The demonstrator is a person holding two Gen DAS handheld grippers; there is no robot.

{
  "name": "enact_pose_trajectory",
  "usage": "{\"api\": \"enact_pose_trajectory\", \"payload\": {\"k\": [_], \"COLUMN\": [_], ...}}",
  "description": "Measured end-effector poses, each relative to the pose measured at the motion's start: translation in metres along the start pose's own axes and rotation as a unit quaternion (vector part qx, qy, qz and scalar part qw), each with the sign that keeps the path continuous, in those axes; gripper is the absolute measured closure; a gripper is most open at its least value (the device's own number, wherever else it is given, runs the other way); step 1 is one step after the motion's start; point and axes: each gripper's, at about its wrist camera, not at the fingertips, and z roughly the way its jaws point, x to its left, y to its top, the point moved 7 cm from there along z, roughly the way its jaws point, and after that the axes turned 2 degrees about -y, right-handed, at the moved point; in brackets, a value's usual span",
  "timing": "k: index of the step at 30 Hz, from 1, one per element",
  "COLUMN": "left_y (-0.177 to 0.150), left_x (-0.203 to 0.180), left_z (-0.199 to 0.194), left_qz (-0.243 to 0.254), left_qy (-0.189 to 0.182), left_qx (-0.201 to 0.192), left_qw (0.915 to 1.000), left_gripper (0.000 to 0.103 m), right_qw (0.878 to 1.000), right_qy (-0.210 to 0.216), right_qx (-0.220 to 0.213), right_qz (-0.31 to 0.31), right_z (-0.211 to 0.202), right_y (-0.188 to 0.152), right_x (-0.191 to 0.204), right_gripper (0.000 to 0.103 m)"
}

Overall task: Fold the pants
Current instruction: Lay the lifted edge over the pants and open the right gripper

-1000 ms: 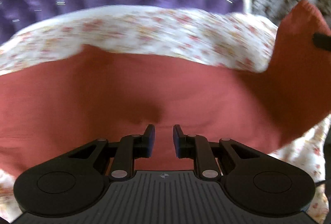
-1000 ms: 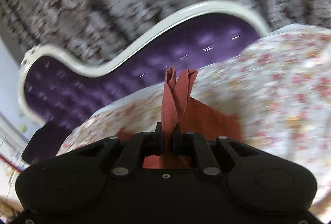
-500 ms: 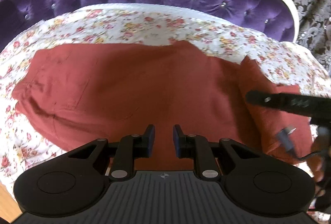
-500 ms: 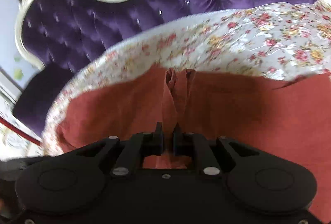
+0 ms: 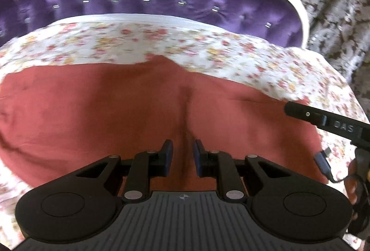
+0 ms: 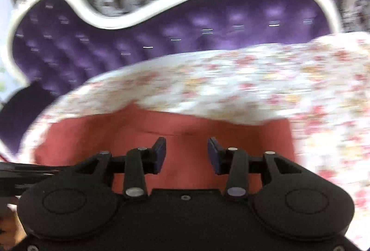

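Two grippers: both mine to report, both empty.
Left gripper (image 5: 182,153): fingers parted a little, nothing between them; I see it poised over a vertical crease in the cloth.
Right gripper (image 6: 186,151): fingers spread wide, clear of the fabric below; from my left camera I see its black arm (image 5: 328,121) at the right edge.
Pants (image 5: 115,116): rust-red, lying spread across the floral sheet (image 5: 161,42), one edge peaking toward the headboard.
Headboard (image 6: 208,35): purple, tufted, white-framed, behind the sheet.
Sharpness: my right view is blurred.
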Motion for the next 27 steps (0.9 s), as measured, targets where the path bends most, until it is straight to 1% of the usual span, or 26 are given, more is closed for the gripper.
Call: {"api": "enact_pose_trajectory", "payload": {"k": [1,3,5,8,10,14,19,23,27], "left_y": [-0.001,-0.006,-0.012,-0.019,-0.019,-0.017,-0.017,-0.019,-0.022], "left_x": [-0.006,-0.015,-0.019,-0.017,-0.014,-0.013,-0.018,-0.021,-0.02], "left_z": [0.006,0.018,0.031,0.043,0.046,0.047,0.049,0.049,0.048], "left_qz": [0.005,0.018,0.028,0.034,0.034,0.033,0.051,0.068,0.078], "left_qy": [-0.004,-0.006,0.0,0.02,0.02,0.022,0.036,0.045,0.037], "left_qx": [0.003,0.014,0.026,0.039,0.035,0.04,0.036,0.023,0.009], "left_qw": [1.0,0.9997,0.9993,0.9985,0.9986,0.9984,0.9974,0.9964,0.9962], "left_gripper": [0.084,0.084,0.084,0.084,0.084,0.084,0.084,0.083,0.083], "right_qw": [1.0,0.999,0.998,0.997,0.997,0.996,0.997,0.997,0.997], "right_qy": [-0.017,-0.036,-0.05,-0.068,-0.07,-0.079,-0.075,-0.069,-0.064], "right_qx": [0.004,0.012,0.024,0.038,0.038,0.035,0.032,0.037,0.038], "right_qz": [0.002,0.013,0.019,0.019,0.024,0.011,0.011,0.02,0.023], "right_z": [0.002,0.008,0.015,0.027,0.03,0.031,0.033,0.034,0.032], "right_y": [-0.001,-0.005,-0.01,-0.018,-0.022,-0.021,-0.02,-0.019,-0.021], "right_x": [-0.011,-0.032,-0.046,-0.057,-0.06,-0.056,-0.058,-0.06,-0.06], "right_gripper": [0.054,0.055,0.058,0.067,0.068,0.068,0.066,0.065,0.065]}}
